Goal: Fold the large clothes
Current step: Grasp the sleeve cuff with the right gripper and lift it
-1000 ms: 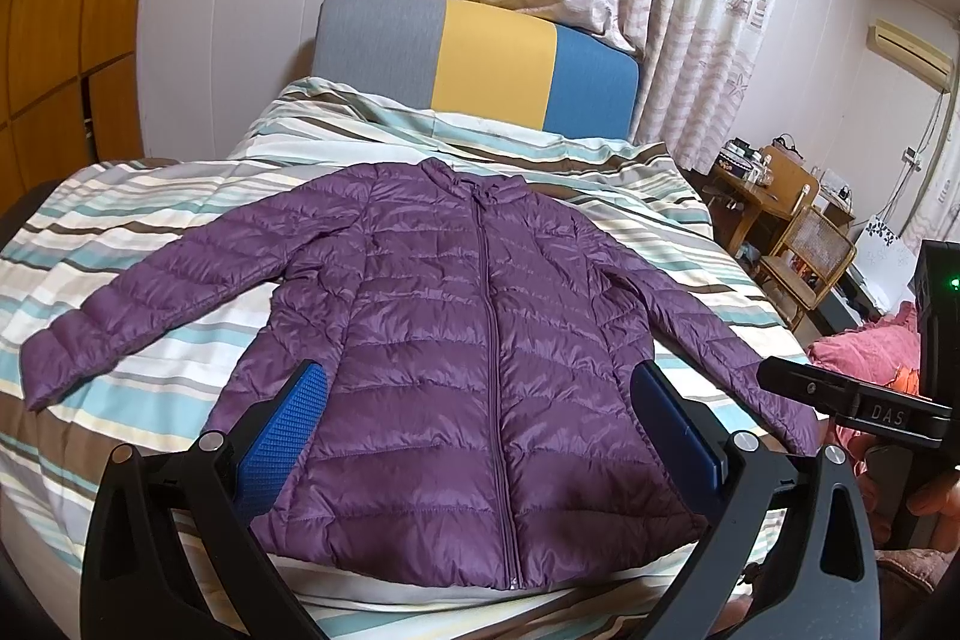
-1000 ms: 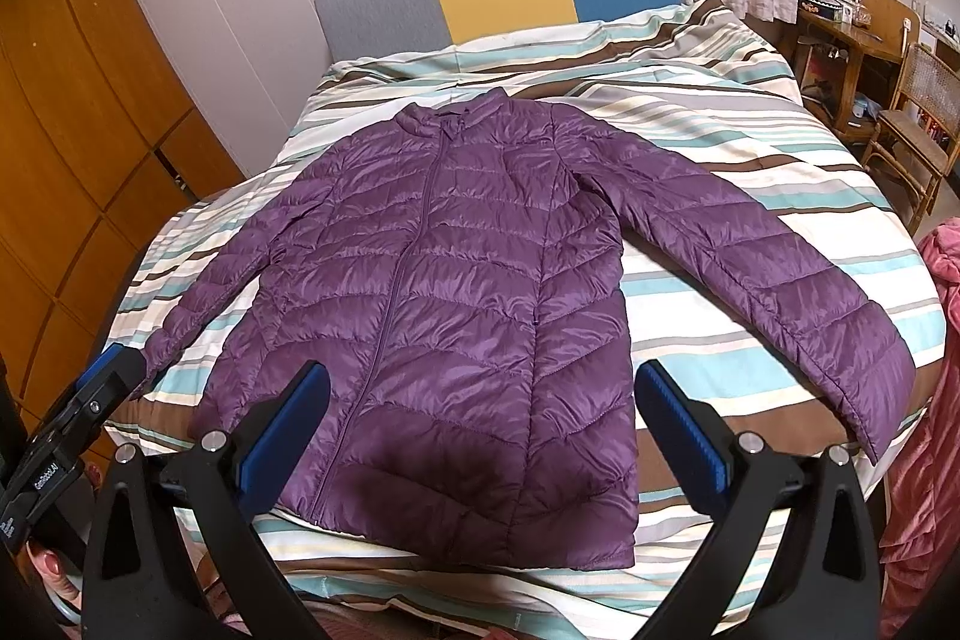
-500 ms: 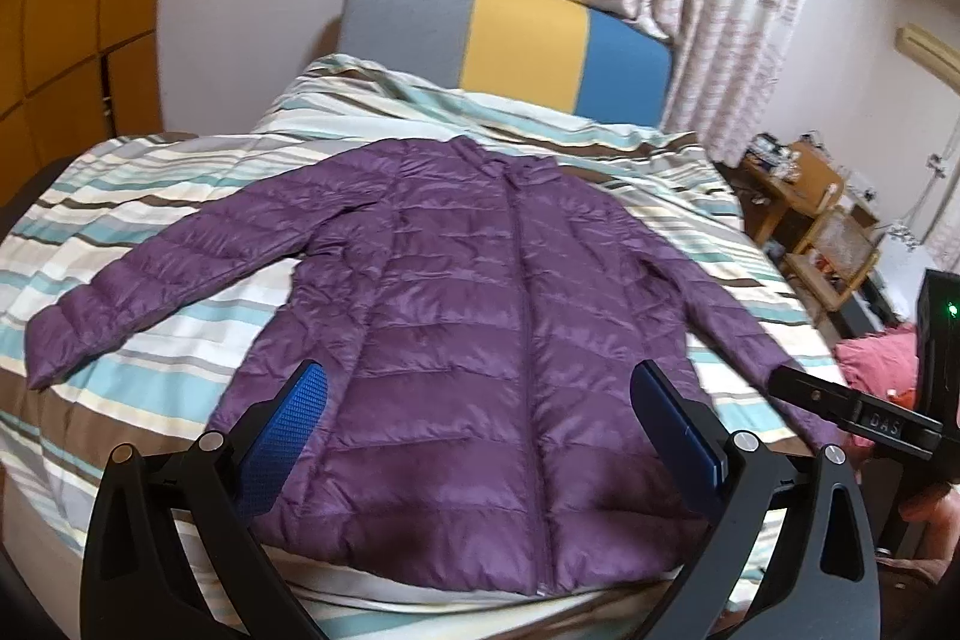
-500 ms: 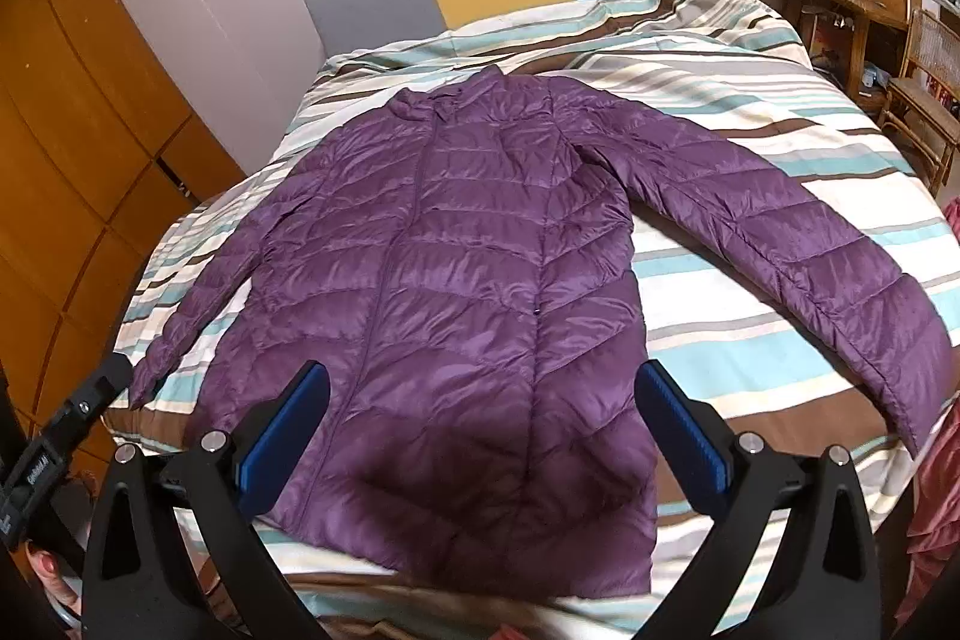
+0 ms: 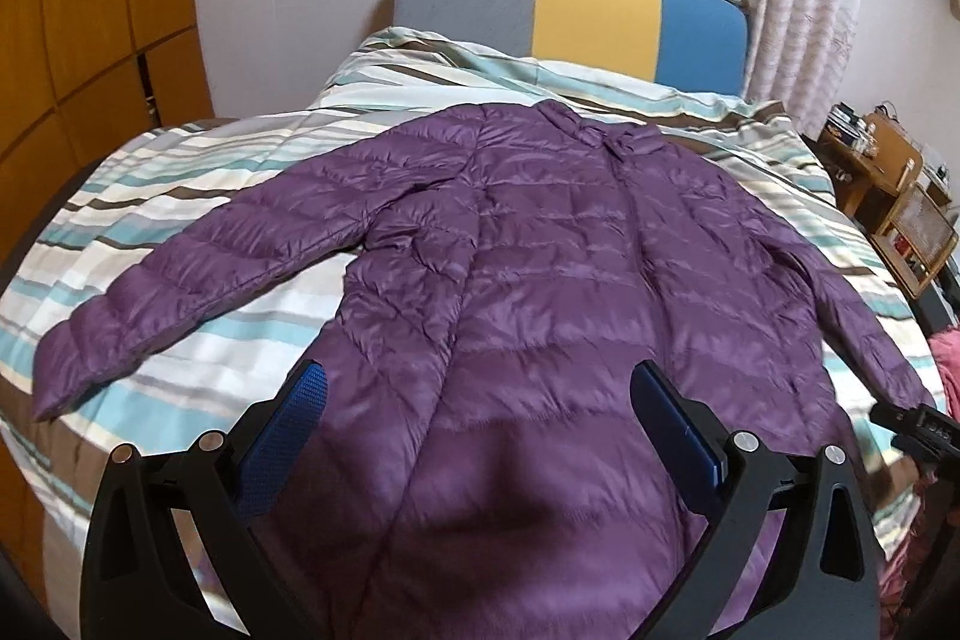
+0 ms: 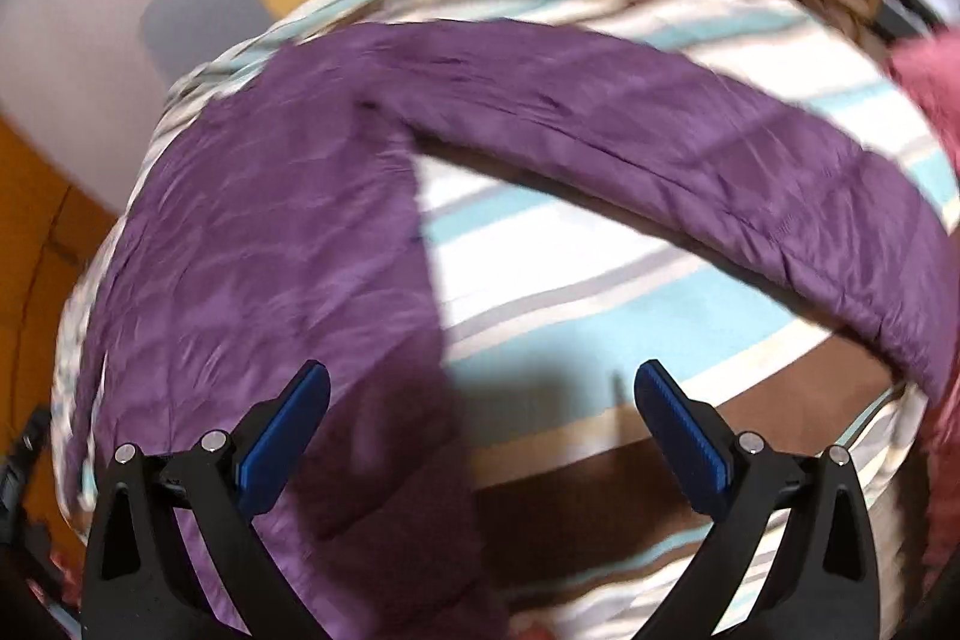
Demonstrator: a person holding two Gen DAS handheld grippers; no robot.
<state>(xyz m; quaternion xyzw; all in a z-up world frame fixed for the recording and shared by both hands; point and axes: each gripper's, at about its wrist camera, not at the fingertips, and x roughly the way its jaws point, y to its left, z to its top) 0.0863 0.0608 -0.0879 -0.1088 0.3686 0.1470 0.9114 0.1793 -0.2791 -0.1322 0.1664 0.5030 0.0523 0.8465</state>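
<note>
Jacket (image 5: 540, 292) lay flat, front up, across bed (image 5: 180, 358), collar twd headboard (image 5: 570, 10), hem at near edge, both sleeves spread out twd the side edges. Left gripper (image 5: 474, 412) hovered over hem area, fingers (image 5: 300, 418) wide, holding nothing. Right gripper (image 6: 480, 412) hung over bare bedding btwn body and right sleeve (image 6: 690, 148), fingers wide too, nothing held; that view badly blurred.

Risks, as judged: slick quilted shell could slip from a shallow pinch; puffy fill could spring a fold back open; grabbing bedding along w/ sleeve would drag the cover; sleeve cuff near bed's right edge could slide off.

Writing: partial "DAS" on right gripper's body (image 5: 924, 436) in left view; nothing else legible.
</note>
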